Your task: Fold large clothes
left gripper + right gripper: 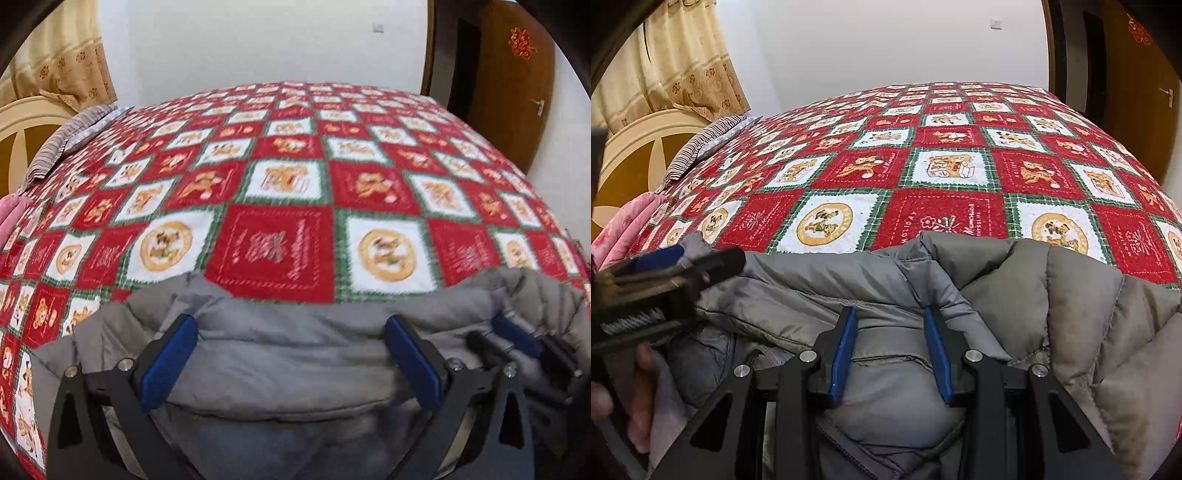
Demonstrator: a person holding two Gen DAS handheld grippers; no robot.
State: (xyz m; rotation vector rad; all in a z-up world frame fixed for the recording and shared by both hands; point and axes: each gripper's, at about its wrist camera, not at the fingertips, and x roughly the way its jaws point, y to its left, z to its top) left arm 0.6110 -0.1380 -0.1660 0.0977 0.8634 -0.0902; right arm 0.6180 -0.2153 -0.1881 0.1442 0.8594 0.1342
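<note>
In the left wrist view, a cream headboard (22, 125) and a beige curtain (62, 55) are at the upper left of the frame, with a striped pillow (70, 140) just below them and something pink (13, 218) at the left edge. The bed is covered by a red, white and green checked blanket (295, 184), which fills the middle of the frame. The grey padded jacket (295, 343) lies on the near edge of the bed, across the lower part of the frame. My left tongs (291, 347) stand wide, with the blue pads far apart; a fold of the jacket lies between them, but the pads do not press on it. At the lower right of this frame I see my right tongs (517, 336) from the side. A brown door (513, 92) is at the upper right.

In the right wrist view, my left tongs (676, 258) come in from the left edge, and part of my hand (624, 391) is at the lower left. In the lower middle, my right tongs (892, 325) are narrow and closed on a ridge of the jacket (1015, 295), with both blue pads against the fabric. The jacket goes on to the lower right, bunched, over the blanket (942, 166).
</note>
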